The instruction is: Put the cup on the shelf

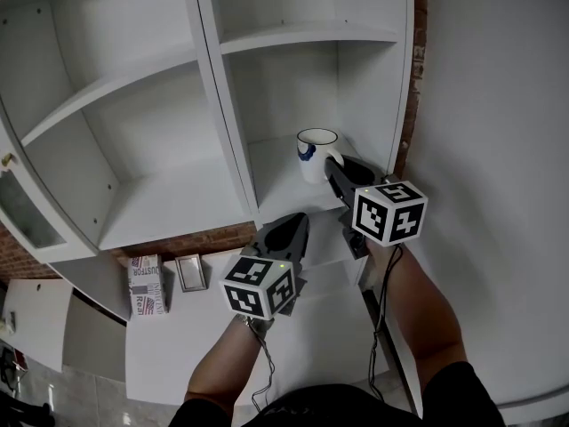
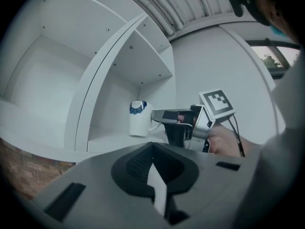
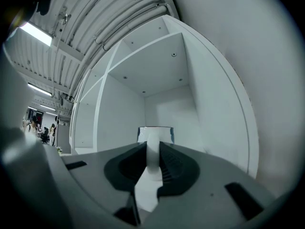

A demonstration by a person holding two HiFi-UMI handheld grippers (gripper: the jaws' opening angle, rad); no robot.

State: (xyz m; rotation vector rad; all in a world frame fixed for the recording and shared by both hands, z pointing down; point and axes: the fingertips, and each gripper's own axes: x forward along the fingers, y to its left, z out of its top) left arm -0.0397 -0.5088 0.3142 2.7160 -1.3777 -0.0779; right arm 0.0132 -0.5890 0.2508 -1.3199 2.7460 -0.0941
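1. White-painted board makes up the shelf, a tall unit that an upright divider splits into open compartments. The lower right compartment lies within easy reach of the person's right arm, which is probably why it serves as the target
2. The counter, also white, runs below the shelf and carries only a few things off to the left
3. The right tool reaches into that lower right compartment. Its jaws are narrowed onto the handle, with a pad pressing each side of it. Gripping there keeps the cup level and lets its body go in first, clear of the side wall
4. The left tool hangs low in front of the shelf edge, above the counter, with its jaws together and nothing between them. It seems parked there simply to stay out of the way
5. The cup, white with a blue mark near the rim, stands upright near the front of the compartment's board. Its base looks set down, though I cannot tell whether its weight is fully off the tool. What remains, I judge, is letting go and drawing straight back so the handle does not snag
6. A printed box lies on the counter's left, well apart from the work and playing no part in it
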